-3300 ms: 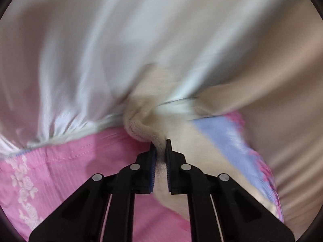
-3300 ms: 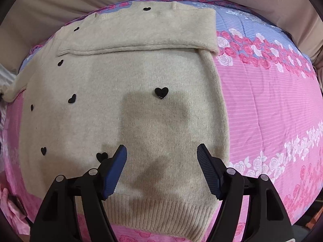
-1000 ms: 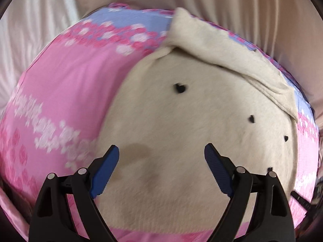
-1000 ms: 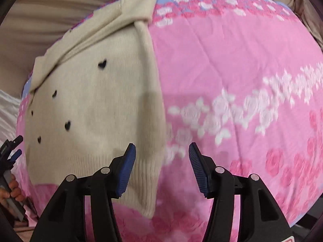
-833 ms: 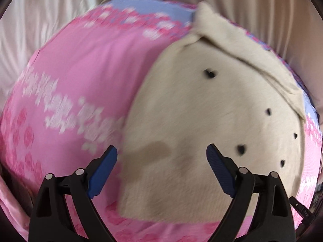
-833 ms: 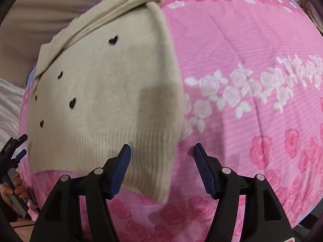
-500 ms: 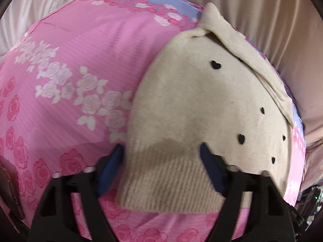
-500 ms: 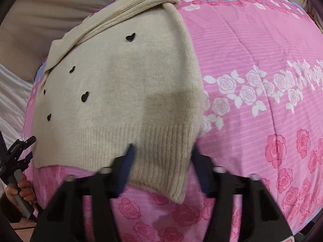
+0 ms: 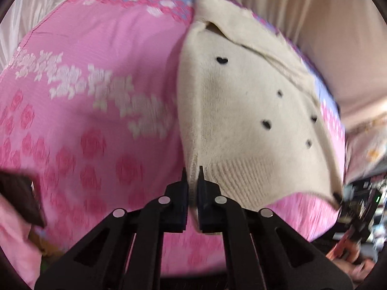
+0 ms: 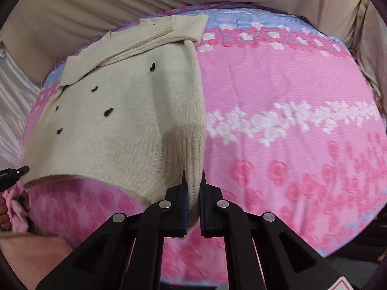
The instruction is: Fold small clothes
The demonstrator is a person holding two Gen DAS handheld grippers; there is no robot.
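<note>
Item: cream knit sweater [image 9: 246, 120], scattered with small black hearts [image 9: 222, 60]. It is lying on the pink floral bedspread [image 9: 96, 111], its sleeves [image 10: 135, 46] being kept folded across the far, upper part of the body. The ribbed hem [image 10: 150, 166] is the near edge, and it is being raised slightly off the cover, with pink showing under it in the right wrist view.

Grips: the left hem corner is being pinched by the left gripper [image 9: 191, 176], whose fingers are pressed close with only the thickness of the knit between them. The opposite hem corner is being pinched in the same way by the right gripper [image 10: 192, 178], ribbing being visibly trapped between the pads. Both corners appear to be taken just inside the side seams.

Step judged to be in hand: the hem is being readied for carrying up and over toward the folded sleeves, so that the body is halved.

Handling notes: both corners are best lifted together and level, with the hem being kept lightly taut between them so the middle is not sagging. The knit is soft and stretchy, so hard pulling apart is to be avoided. The far edge is best left undisturbed while the hem is being laid square over the sleeves.

Surroundings: beige curtain [image 10: 101, 2] is hanging behind the bed.
</note>
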